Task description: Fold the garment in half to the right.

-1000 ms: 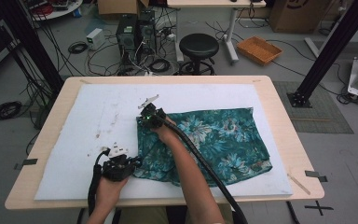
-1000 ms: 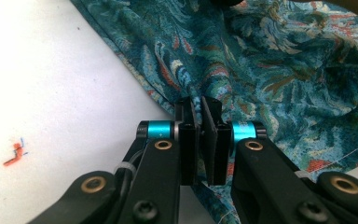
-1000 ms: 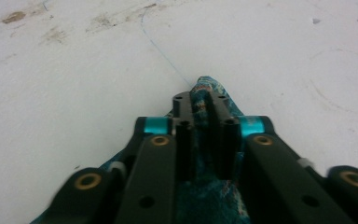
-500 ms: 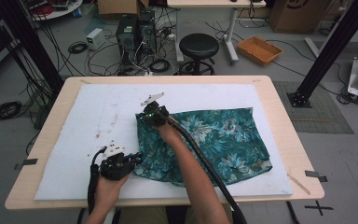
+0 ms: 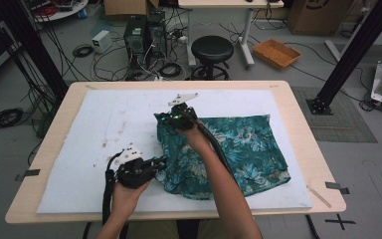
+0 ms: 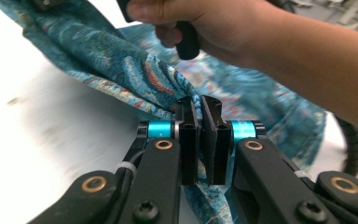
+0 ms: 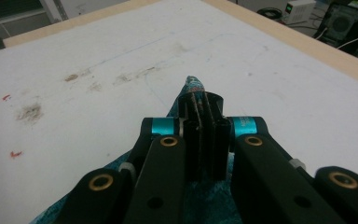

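Note:
A teal cloth with a flower print (image 5: 238,149) lies on the white mat (image 5: 94,134), its left edge lifted off it. My left gripper (image 5: 161,162) is shut on the cloth's near left corner (image 6: 168,93), which is pinched between its pads (image 6: 189,135). At the far left corner my right gripper (image 5: 165,118) is shut on the cloth as well; a tip of fabric (image 7: 193,86) pokes out past its fingertips. In the left gripper view the person's right hand (image 6: 205,28) and forearm cross above the raised fabric.
The mat covers a wooden table (image 5: 303,124); its left half is bare and stained (image 7: 32,112). A thin stick (image 5: 318,195) lies near the front right edge. Beyond the table stand a black stool (image 5: 212,50), computer cases (image 5: 144,35) and loose cables.
Both grippers have risen with the cloth's left edge and moved it a little to the right. The left part of the cloth now stands bunched above the mat.

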`<state>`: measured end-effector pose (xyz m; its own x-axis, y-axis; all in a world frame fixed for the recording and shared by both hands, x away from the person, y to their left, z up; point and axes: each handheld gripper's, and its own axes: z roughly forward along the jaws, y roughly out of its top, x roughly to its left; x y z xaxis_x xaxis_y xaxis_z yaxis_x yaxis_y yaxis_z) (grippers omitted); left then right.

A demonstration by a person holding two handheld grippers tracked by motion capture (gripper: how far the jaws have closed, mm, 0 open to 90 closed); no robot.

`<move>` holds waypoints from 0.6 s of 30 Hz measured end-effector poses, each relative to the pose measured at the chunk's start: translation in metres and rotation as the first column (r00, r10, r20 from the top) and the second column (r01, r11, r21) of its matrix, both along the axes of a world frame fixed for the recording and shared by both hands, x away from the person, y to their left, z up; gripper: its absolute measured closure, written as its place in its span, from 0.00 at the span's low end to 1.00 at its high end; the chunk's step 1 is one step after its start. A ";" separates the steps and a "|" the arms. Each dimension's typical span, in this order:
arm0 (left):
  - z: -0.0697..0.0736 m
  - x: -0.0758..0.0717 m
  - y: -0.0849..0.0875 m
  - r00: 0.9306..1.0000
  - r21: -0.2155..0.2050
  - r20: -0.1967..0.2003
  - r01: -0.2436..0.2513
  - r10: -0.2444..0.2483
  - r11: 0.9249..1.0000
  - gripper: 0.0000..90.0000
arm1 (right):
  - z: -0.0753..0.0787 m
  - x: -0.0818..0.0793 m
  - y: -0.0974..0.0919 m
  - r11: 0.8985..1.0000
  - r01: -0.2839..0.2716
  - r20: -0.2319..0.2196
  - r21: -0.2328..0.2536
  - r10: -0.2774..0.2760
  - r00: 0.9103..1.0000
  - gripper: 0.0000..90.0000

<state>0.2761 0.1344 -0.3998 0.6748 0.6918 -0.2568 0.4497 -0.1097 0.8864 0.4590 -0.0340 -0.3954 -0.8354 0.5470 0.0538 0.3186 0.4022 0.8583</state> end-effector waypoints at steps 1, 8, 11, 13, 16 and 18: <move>0.005 0.002 -0.013 0.999 -0.007 0.018 0.039 -0.039 0.999 0.95 | 0.003 -0.001 -0.006 1.000 -0.001 0.005 0.003 0.001 1.000 0.98; 0.020 0.011 -0.051 0.988 -0.026 0.050 0.149 -0.147 0.989 0.95 | 0.021 -0.009 -0.063 0.998 0.030 0.029 0.061 -0.032 0.999 0.97; 0.024 0.019 -0.070 0.980 -0.038 0.041 0.194 -0.192 0.980 0.95 | 0.027 -0.010 -0.096 0.994 0.063 0.033 0.084 -0.066 0.997 0.97; 0.027 0.024 -0.083 0.974 -0.034 0.036 0.226 -0.225 0.974 0.95 | 0.028 -0.011 -0.105 0.993 0.075 0.034 0.089 -0.078 0.996 0.97; 0.032 0.030 -0.104 0.961 -0.026 0.034 0.276 -0.275 0.961 0.95 | 0.031 -0.013 -0.133 0.990 0.107 0.036 0.098 -0.110 0.993 0.97; 0.036 0.033 -0.116 0.952 -0.021 0.034 0.304 -0.303 0.953 0.95 | 0.033 -0.015 -0.145 0.988 0.121 0.037 0.100 -0.125 0.991 0.97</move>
